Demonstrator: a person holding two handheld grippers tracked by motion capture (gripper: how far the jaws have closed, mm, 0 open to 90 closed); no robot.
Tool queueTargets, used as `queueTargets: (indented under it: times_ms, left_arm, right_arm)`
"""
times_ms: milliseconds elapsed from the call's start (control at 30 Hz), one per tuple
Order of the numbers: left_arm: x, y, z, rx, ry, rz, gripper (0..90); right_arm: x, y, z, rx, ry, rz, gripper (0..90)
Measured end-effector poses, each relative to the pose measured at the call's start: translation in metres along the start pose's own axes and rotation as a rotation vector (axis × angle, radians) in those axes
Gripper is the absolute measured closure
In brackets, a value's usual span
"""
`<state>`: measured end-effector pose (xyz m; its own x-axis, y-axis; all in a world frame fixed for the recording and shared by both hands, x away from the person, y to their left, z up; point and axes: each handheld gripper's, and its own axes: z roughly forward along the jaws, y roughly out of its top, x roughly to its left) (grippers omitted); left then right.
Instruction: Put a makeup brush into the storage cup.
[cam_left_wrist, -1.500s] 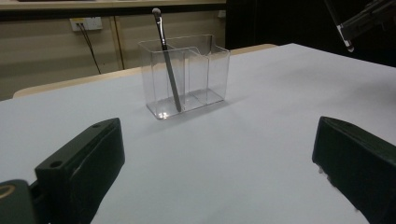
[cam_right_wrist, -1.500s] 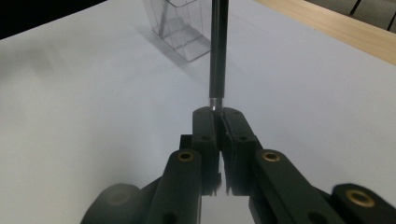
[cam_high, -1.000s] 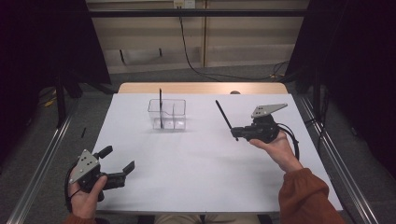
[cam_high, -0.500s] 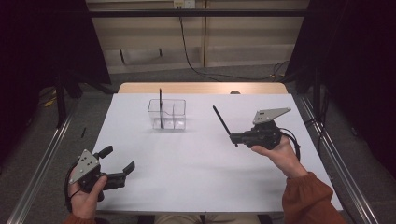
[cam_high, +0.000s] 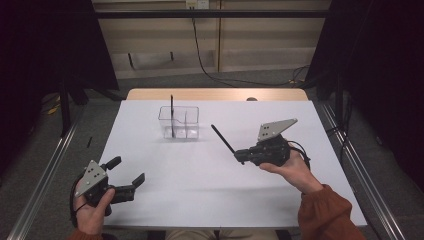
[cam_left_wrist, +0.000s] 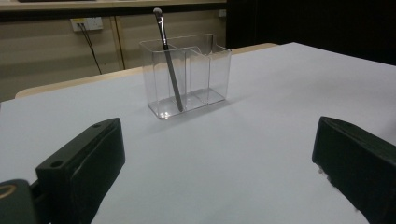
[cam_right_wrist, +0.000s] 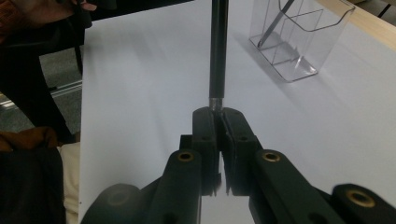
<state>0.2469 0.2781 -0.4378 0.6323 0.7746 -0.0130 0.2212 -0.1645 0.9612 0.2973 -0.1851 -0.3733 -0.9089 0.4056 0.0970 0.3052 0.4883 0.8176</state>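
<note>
A white table (cam_high: 200, 200) is lying under two hand-held grippers. At about 8 o'clock, the left gripper (cam_high: 127, 172) is resting low with its jaws spread wide, gripping nothing. Toward 12 o'clock, a clear holder (cam_high: 179, 122) is standing with one brush (cam_high: 172, 115) leaning inside it. At about 3 o'clock, the right gripper (cam_high: 239, 156) is clamping a second brush (cam_high: 223, 139) between closed jaws, its free end pointing toward 11 o'clock, near the holder.
</note>
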Motion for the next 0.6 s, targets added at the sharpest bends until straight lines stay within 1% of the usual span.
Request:
queueTargets:
  times_ms: [100, 267, 367, 433, 500, 600]
  left_arm:
    - [0.001, 0.000, 0.000, -0.001, 0.000, 0.000, 2.4]
    - [0.001, 0.000, 0.000, -0.004, 0.000, -0.004, 2.4]
    - [0.001, 0.000, 0.000, -0.003, 0.000, -0.005, 2.4]
    - [0.001, 0.000, 0.000, -0.003, -0.001, -0.004, 2.4]
    - [0.002, 0.000, 0.000, -0.003, -0.002, -0.003, 2.4]
    - [0.002, 0.000, 0.000, -0.005, -0.004, -0.009, 2.3]
  right_arm:
    - [0.003, 0.002, 0.003, 0.002, 0.010, -0.023, 84.4]
    - [0.008, 0.004, 0.006, 0.020, 0.021, -0.035, 84.4]
    - [0.009, 0.005, 0.010, 0.052, 0.014, -0.042, 84.5]
    - [0.009, 0.006, 0.012, 0.084, 0.008, -0.036, 84.5]
    - [0.009, 0.006, 0.014, 0.109, 0.013, -0.026, 84.5]
    - [0.009, 0.007, 0.016, 0.150, 0.010, -0.021, 84.5]
